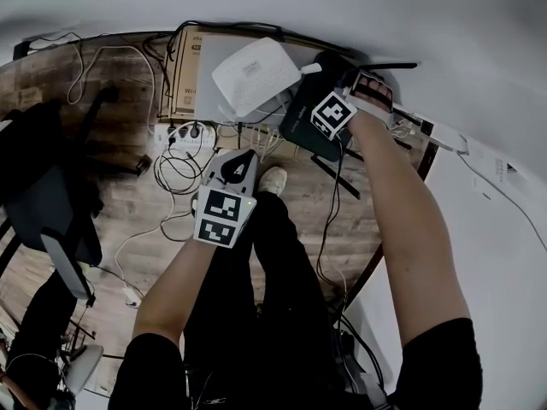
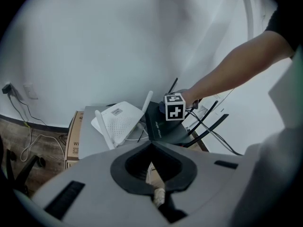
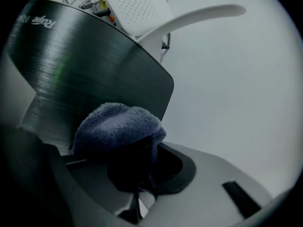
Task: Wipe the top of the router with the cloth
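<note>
A black router (image 1: 299, 125) with long antennas lies on a grey shelf (image 1: 208, 67) against the wall. Its brushed dark top (image 3: 94, 65) fills the right gripper view. My right gripper (image 3: 135, 148) is shut on a bunched blue cloth (image 3: 118, 126), which rests on that top near its edge; the cloth hides the fingertips. From the left gripper view, the right gripper's marker cube (image 2: 174, 107) sits above the black router (image 2: 163, 126). My left gripper (image 1: 241, 161) hangs lower and nearer me, jaws together, holding nothing.
A white router (image 1: 255, 75) lies to the left of the black one, its antenna (image 3: 199, 15) reaching across. A cardboard box (image 1: 184, 75), a power strip (image 1: 184, 133) and loose cables (image 1: 171, 173) lie on the wooden floor. A dark chair (image 1: 47, 203) stands at the left.
</note>
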### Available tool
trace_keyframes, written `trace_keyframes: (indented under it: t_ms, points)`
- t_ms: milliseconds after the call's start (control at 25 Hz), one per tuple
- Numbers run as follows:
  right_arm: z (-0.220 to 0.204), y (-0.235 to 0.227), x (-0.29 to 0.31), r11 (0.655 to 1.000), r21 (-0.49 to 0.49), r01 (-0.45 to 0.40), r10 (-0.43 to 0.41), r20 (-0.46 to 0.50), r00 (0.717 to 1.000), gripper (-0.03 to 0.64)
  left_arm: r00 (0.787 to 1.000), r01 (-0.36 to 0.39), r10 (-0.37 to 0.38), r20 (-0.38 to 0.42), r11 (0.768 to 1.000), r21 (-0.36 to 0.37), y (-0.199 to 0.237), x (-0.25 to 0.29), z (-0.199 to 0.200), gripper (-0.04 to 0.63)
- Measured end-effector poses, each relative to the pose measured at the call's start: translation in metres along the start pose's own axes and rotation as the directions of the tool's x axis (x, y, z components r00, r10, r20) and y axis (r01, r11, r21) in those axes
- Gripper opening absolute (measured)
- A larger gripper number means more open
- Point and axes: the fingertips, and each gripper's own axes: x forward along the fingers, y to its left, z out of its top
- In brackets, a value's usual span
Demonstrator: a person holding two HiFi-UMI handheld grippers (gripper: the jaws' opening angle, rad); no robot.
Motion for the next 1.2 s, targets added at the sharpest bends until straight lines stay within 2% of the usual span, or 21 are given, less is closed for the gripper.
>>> trace_keyframes:
  t_ms: [400,640,840,960,1200]
  points:
    - [-0.012,0.016,-0.007,0.985,0.104,-0.138,0.147,-0.088,0.985,0.000,1.000,0.006,-0.006,0.009,1.000,-0.013,-0.002,0.002,-0.005,-0.006]
    - [-0.010,0.024,-0.012,0.972,0.120,-0.204,0.212,-0.058,0.976,0.000,1.000,0.009,-0.009,0.012,1.000,-0.023,-0.001,0.006,-0.010,-0.006]
    - [-0.011,0.030,-0.020,0.943,0.177,-0.281,0.287,-0.010,0.958,0.001,1.000,0.025,-0.025,0.008,0.999,-0.025,-0.008,0.007,-0.017,-0.006]
    - [-0.011,0.038,-0.029,0.936,0.162,-0.313,0.318,-0.007,0.948,0.002,1.000,0.031,-0.031,0.003,0.999,-0.015,-0.011,0.005,-0.018,-0.006]
    - [-0.011,0.056,-0.045,0.899,0.142,-0.414,0.418,0.001,0.909,0.002,1.000,0.027,-0.027,0.014,1.000,-0.002,-0.012,0.003,-0.011,-0.006]
